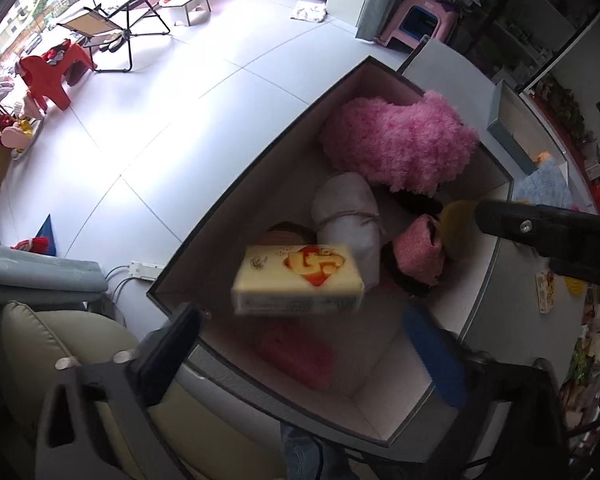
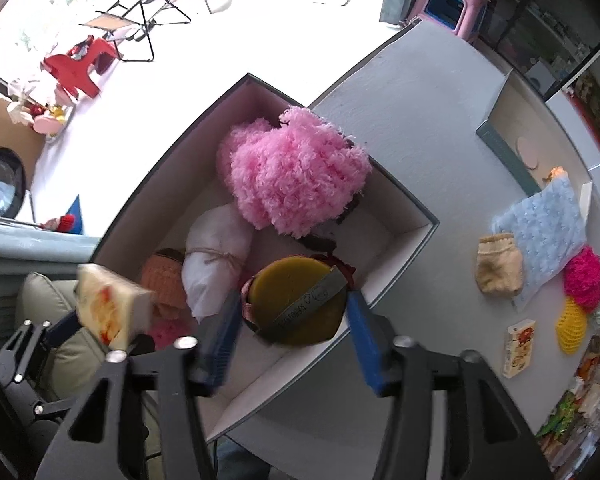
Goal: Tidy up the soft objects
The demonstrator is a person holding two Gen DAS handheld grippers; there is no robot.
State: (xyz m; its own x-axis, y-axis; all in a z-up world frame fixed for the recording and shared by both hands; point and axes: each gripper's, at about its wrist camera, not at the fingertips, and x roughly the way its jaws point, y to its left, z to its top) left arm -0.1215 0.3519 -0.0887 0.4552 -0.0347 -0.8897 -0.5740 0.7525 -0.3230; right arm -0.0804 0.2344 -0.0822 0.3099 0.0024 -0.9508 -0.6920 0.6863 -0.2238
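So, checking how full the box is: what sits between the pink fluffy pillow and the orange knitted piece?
A white bundle tied with string, touching the pink fluffy pillow and the orange knitted piece; clearest in the right wrist view.

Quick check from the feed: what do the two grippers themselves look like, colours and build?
Both are dark grey plastic frames with triangular cut-outs and silver screw heads. The right gripper has ribbed blue pads on its fingers. The left gripper has a dark finger and a blue-padded one. No cables, sleeves or markings show.
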